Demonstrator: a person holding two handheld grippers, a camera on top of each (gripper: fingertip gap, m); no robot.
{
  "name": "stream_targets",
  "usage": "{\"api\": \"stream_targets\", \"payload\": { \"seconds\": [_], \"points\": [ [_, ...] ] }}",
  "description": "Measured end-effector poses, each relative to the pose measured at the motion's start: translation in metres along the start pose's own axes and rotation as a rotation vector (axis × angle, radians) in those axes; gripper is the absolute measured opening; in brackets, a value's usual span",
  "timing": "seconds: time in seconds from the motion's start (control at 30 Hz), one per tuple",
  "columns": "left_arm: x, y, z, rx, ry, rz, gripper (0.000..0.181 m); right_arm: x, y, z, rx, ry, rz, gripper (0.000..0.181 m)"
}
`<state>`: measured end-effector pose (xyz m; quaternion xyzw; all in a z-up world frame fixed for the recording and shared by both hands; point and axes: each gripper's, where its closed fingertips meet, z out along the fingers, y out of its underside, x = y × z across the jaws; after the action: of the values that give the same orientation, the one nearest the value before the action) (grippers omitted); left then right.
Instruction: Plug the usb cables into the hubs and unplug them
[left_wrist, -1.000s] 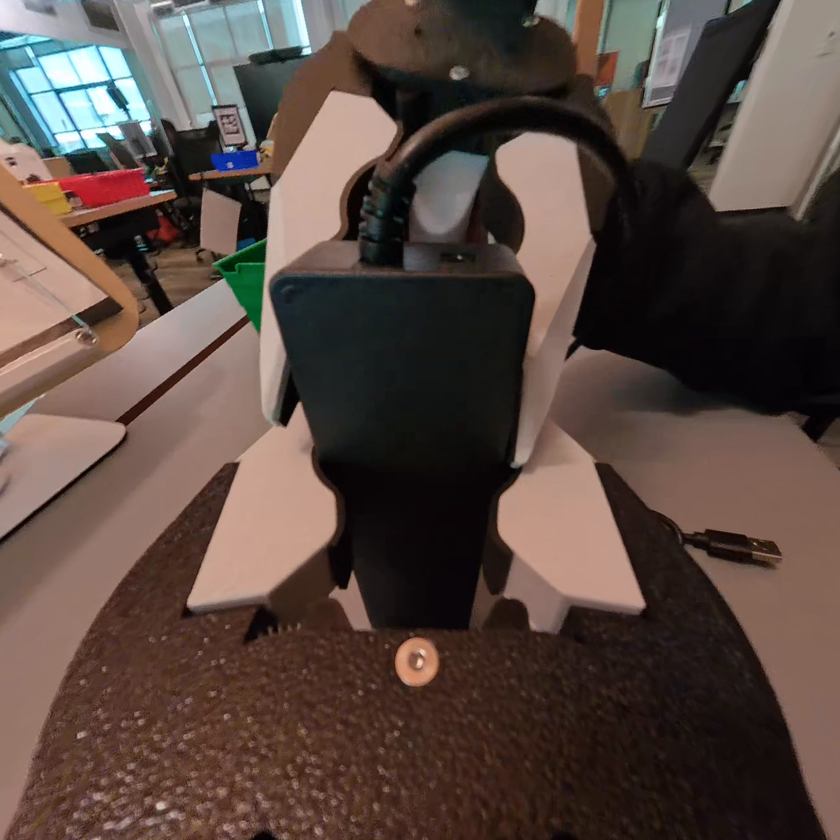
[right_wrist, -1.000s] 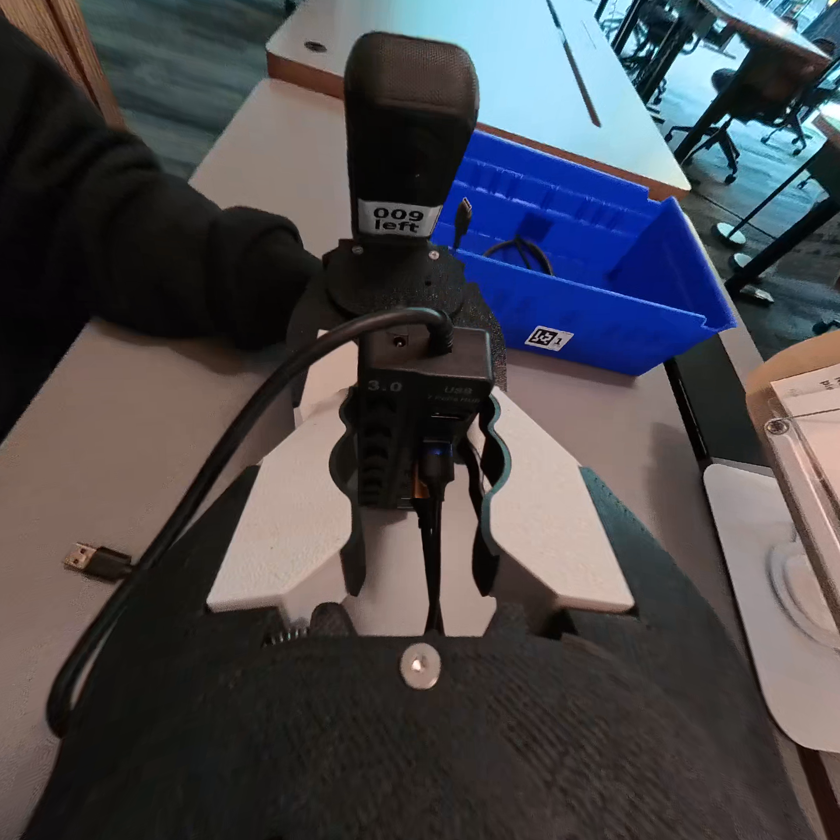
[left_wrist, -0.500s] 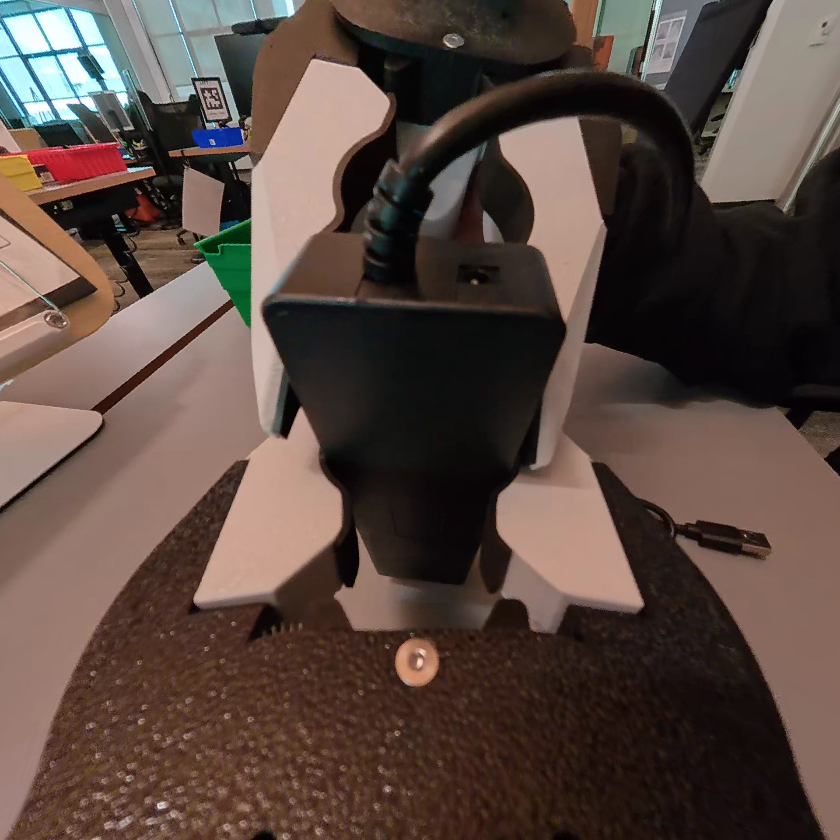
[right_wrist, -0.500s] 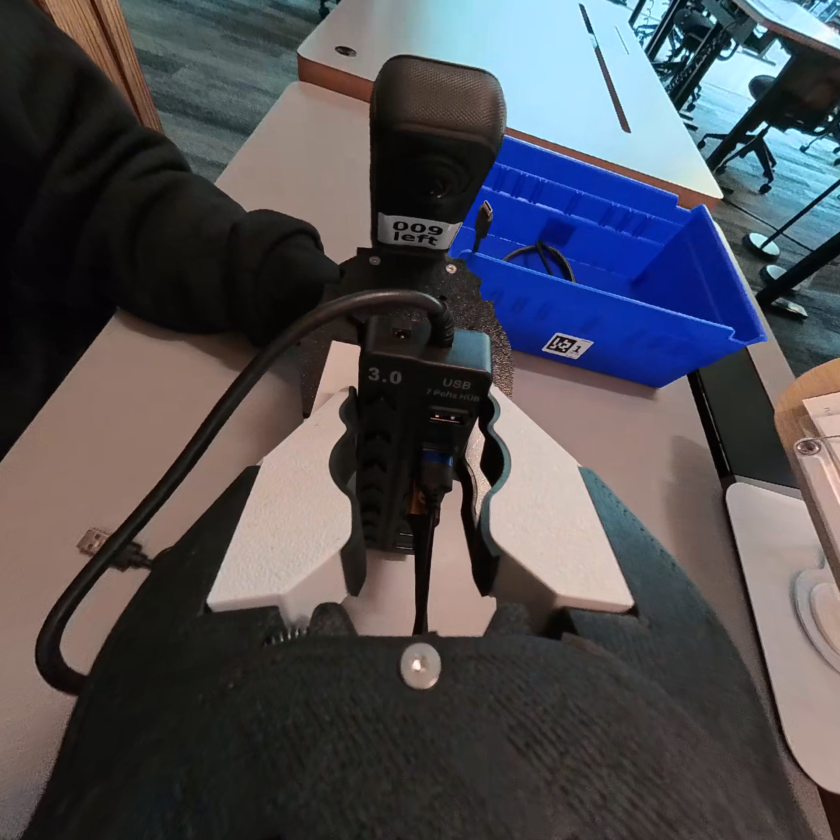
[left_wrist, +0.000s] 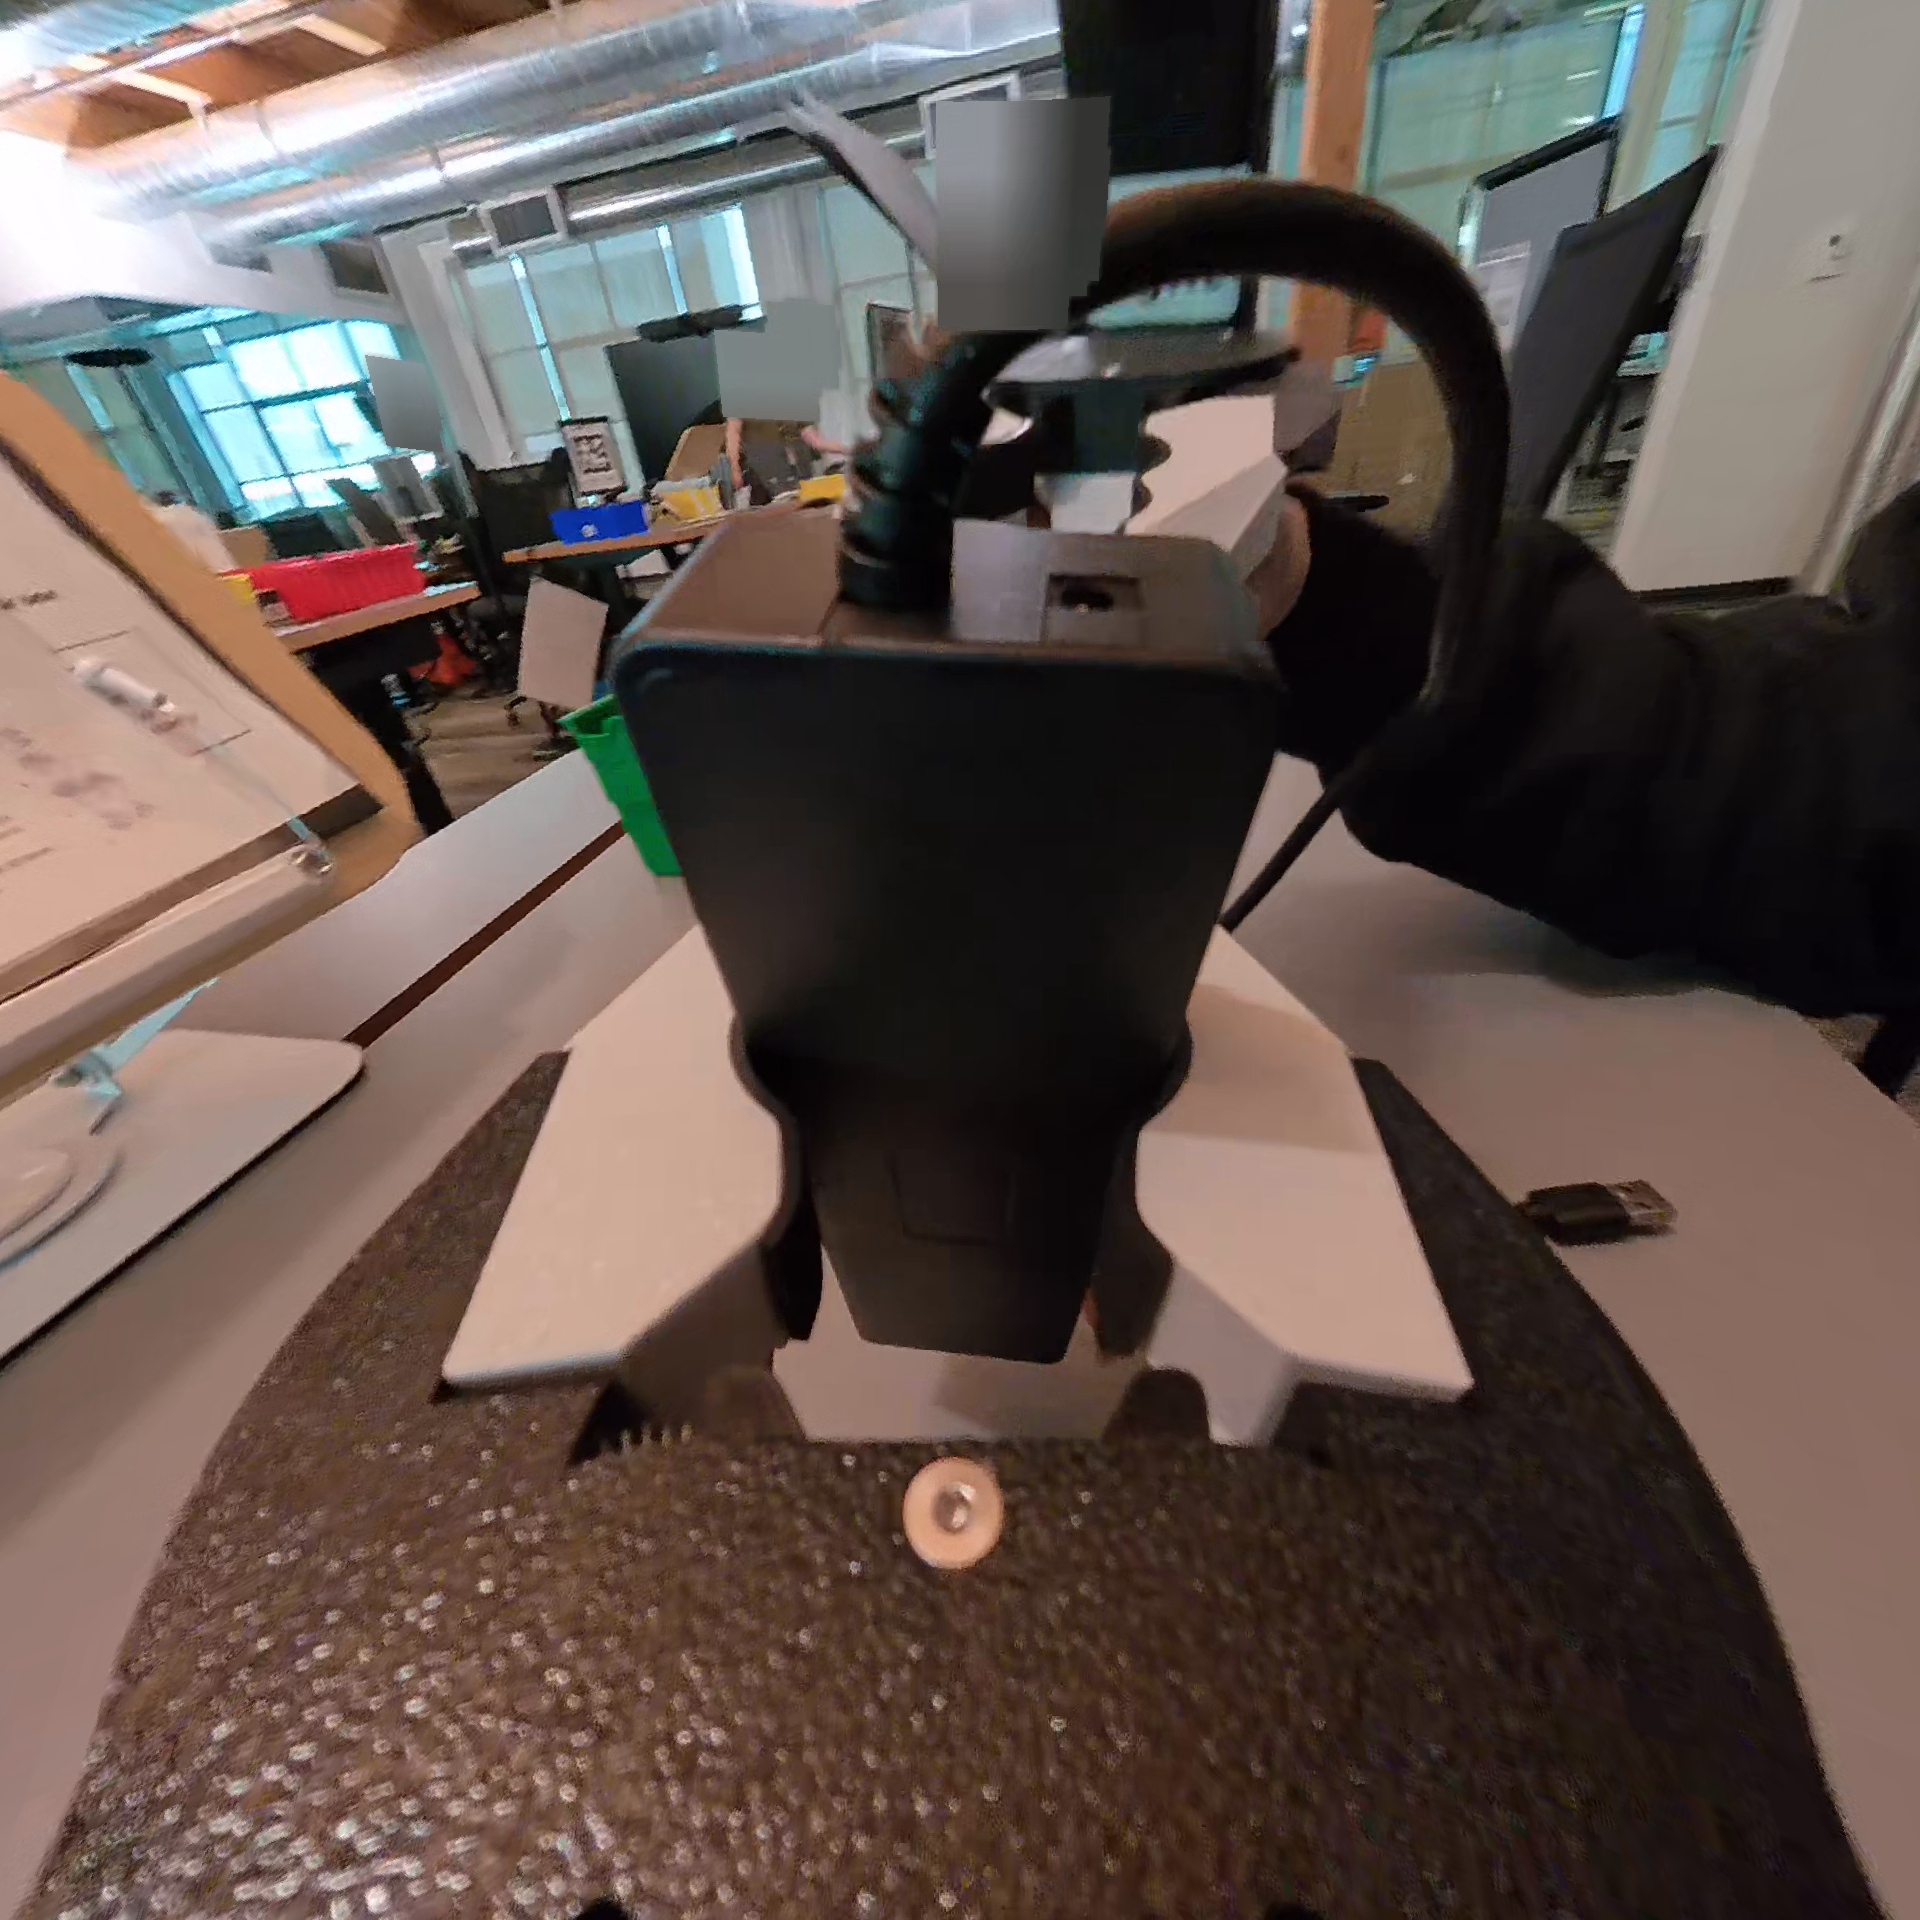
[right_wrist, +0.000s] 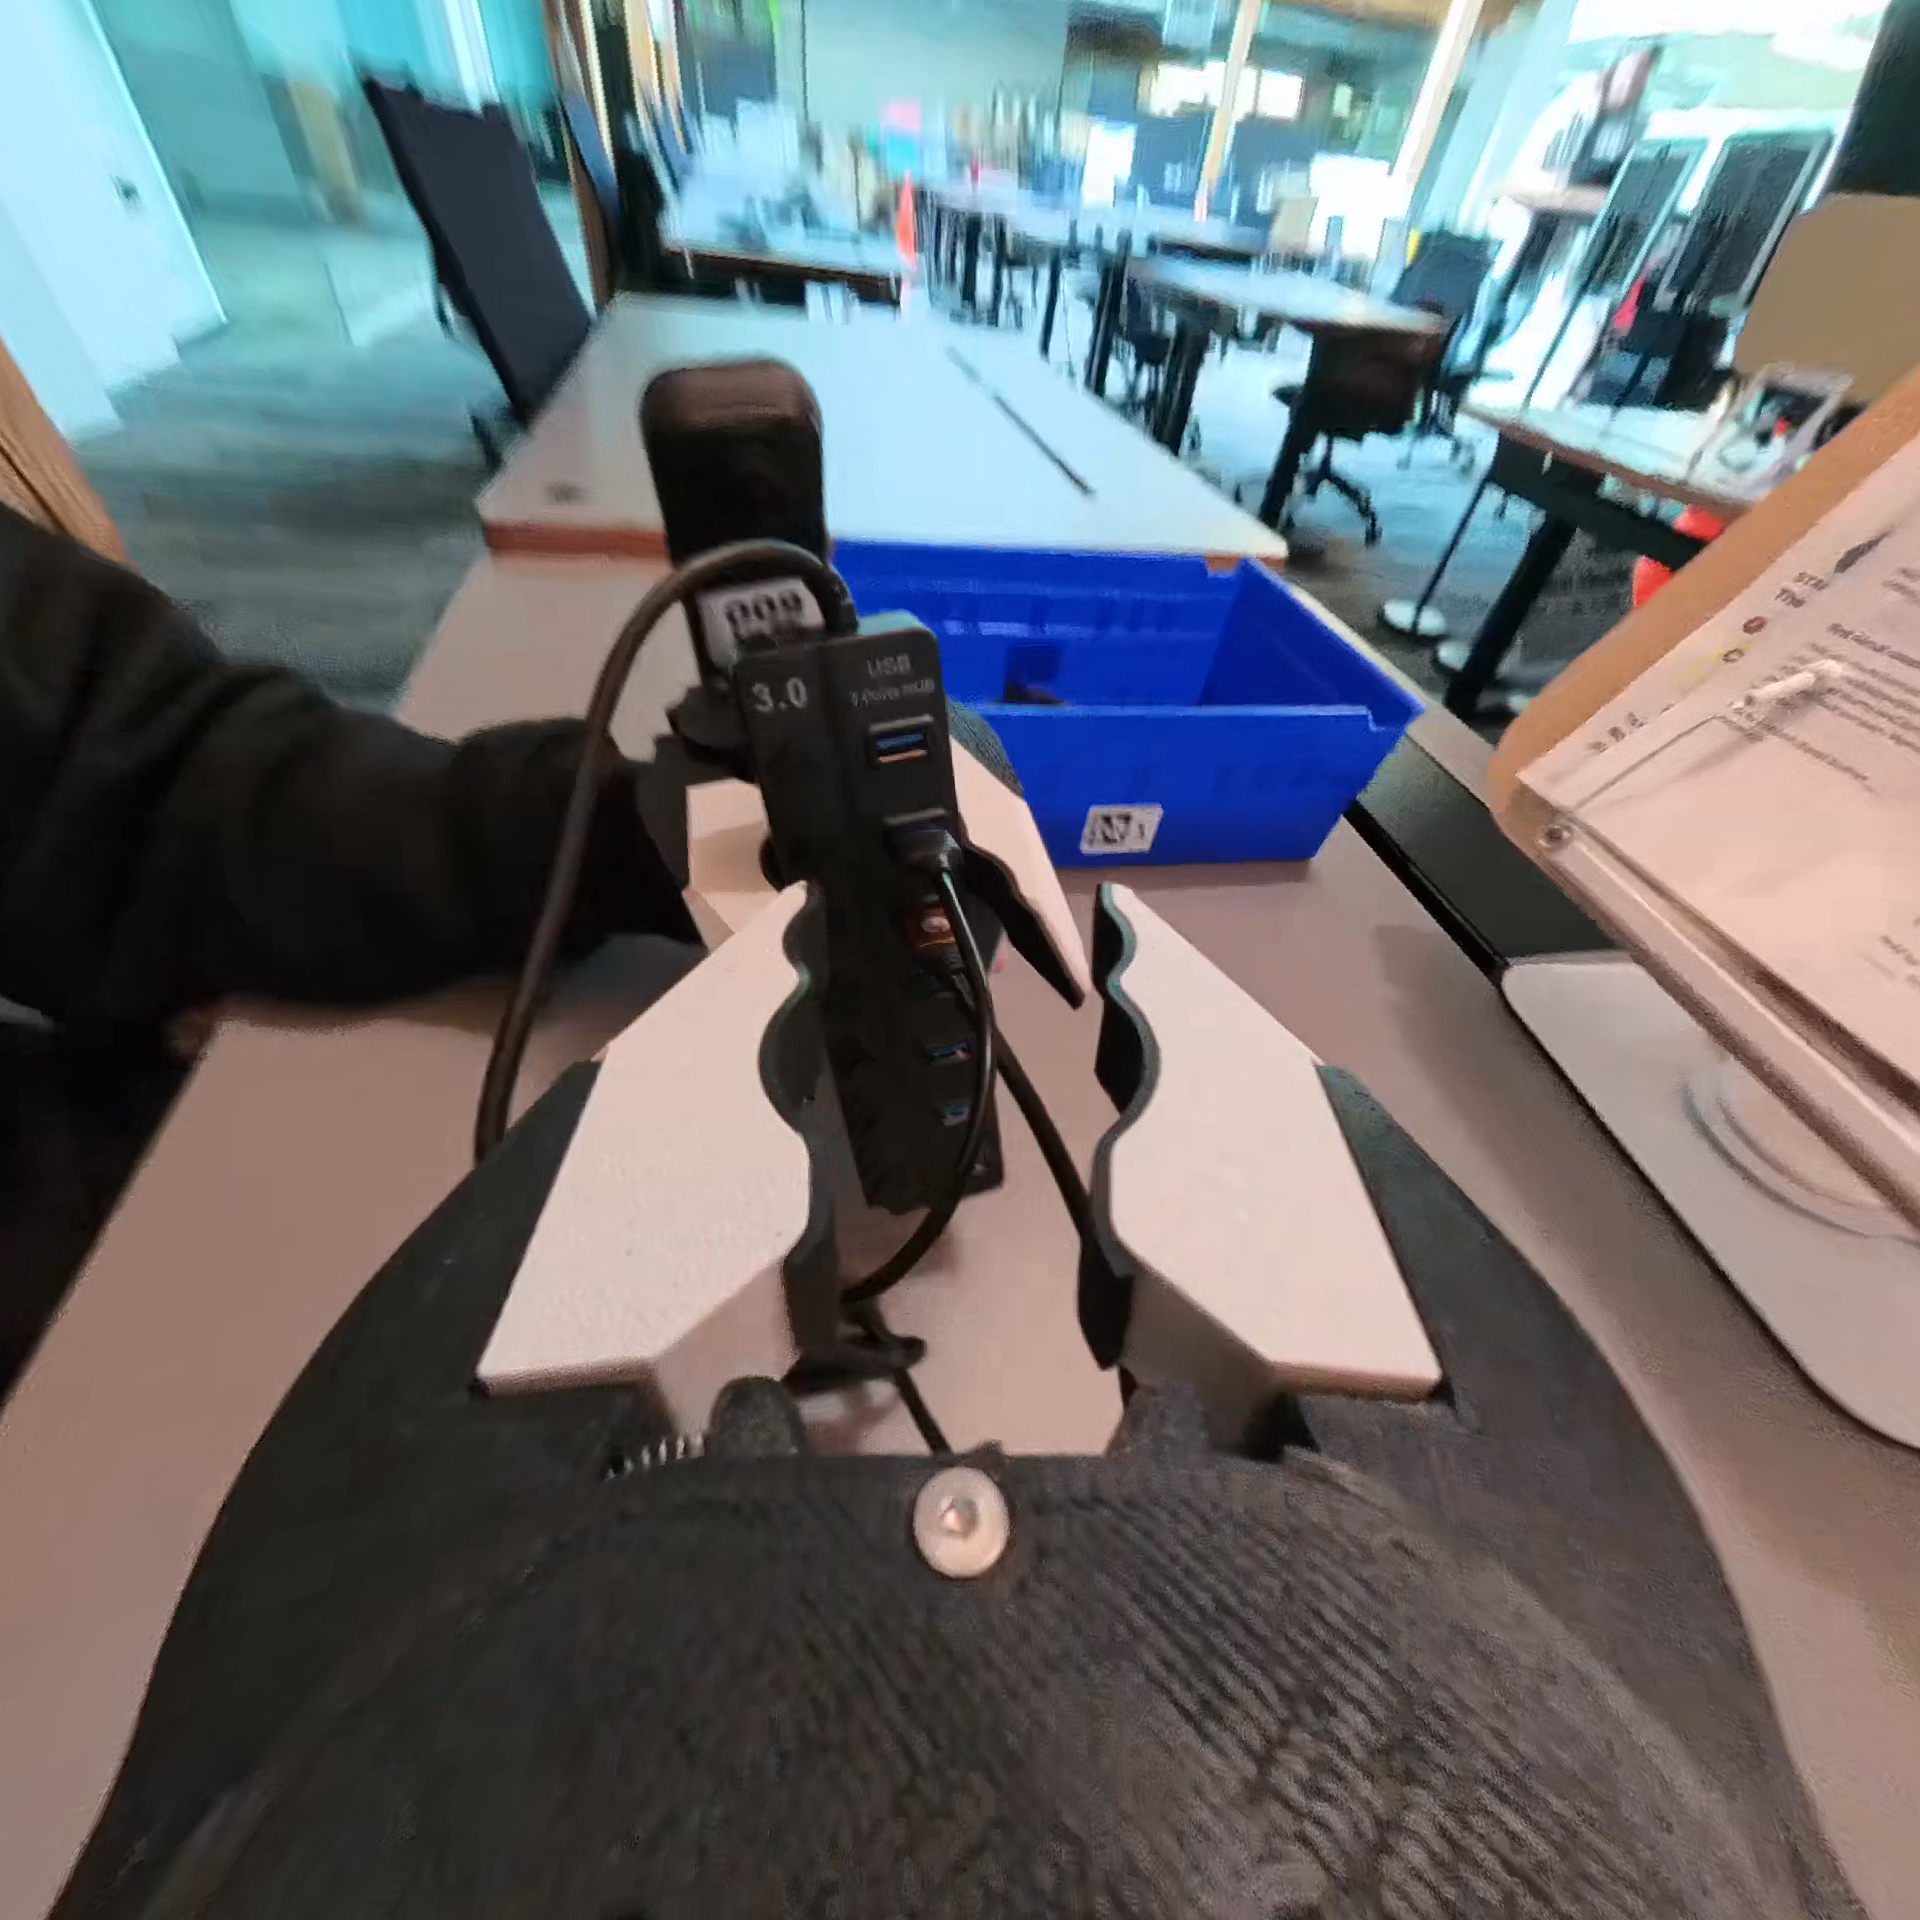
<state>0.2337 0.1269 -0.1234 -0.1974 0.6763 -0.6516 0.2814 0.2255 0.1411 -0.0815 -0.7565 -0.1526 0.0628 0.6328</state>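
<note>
Left gripper (left_wrist: 951, 987): jaws narrow, clamped on both long sides of black USB hub (left_wrist: 951, 810). Hub held upright and clear of the grey table (left_wrist: 1558, 1039), plain back face toward the left wrist camera, lower end sunk between the white fingers (left_wrist: 644, 1195).

Right gripper (right_wrist: 951, 904): jaws spread wide, gripping nothing. Port face of the hub seen standing in the gap, close against one finger, well apart from the other.

Thin black cable (right_wrist: 971, 997): plug seated in the second port from the top of the hub; cord hanging down the port face, passing loosely between the right fingers and curling near their base.

Thick black cable (left_wrist: 1444, 436): leaves the top end of the hub, arches over and drops to the right in the left wrist view.

Loose USB plug (left_wrist: 1600, 1210): flat on the table, apart from the hub.

Black sleeve (left_wrist: 1662, 790): behind the hub, reaching in over the table.

Blue bin (right_wrist: 1195, 748): on the table beyond both grippers; contents blurred.

Green bin (left_wrist: 623, 779): on the table behind the hub, mostly hidden.

Document stand (right_wrist: 1766, 810): at the table edge, sheets under a clear cover.
</note>
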Motion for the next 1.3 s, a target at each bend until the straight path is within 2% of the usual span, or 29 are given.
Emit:
{"api": "stream_targets", "payload": {
  "seconds": [0.1, 0.13, 0.23, 0.4, 0.47, 0.57, 0.73, 1.07, 1.2, 1.3],
  "points": [
    [0.010, 0.005, 0.007, -0.010, 0.046, 0.008, 0.062, -0.015, -0.003, -0.007, 0.162, -0.015, 0.035, 0.039],
    [0.012, 0.009, 0.009, -0.018, 0.055, 0.011, 0.062, -0.018, -0.001, -0.006, 0.165, -0.019, 0.047, 0.037],
    [0.021, 0.015, 0.015, -0.037, 0.093, 0.026, 0.062, -0.012, 0.019, -0.002, 0.065, 0.039, 0.030, 0.035],
    [0.030, 0.016, 0.020, -0.061, 0.122, 0.062, 0.062, -0.023, 0.032, 0.004, 0.000, -0.008, 0.023, 0.017],
    [0.030, 0.013, 0.019, -0.050, 0.122, 0.062, 0.062, -0.023, 0.037, 0.006, -0.026, -0.004, 0.012, 0.018],
    [0.030, 0.015, 0.018, -0.058, 0.122, 0.064, 0.062, -0.025, 0.032, 0.009, 0.014, -0.014, 0.023, 0.012],
    [0.034, 0.017, 0.022, -0.067, 0.141, 0.058, 0.062, -0.028, 0.031, 0.012, 0.027, -0.025, 0.028, 0.014],
    [0.037, 0.002, 0.017, -0.020, 0.163, 0.049, 0.062, -0.030, 0.027, 0.007, -0.002, -0.061, 0.045, 0.014],
    [0.037, 0.021, 0.020, -0.120, 0.168, 0.055, 0.062, -0.029, 0.037, 0.009, -0.067, -0.037, -0.017, 0.013],
    [0.042, 0.010, 0.017, -0.047, 0.209, -0.021, 0.061, -0.031, 0.032, 0.010, -0.029, -0.050, -0.002, 0.014]
  ]
}}
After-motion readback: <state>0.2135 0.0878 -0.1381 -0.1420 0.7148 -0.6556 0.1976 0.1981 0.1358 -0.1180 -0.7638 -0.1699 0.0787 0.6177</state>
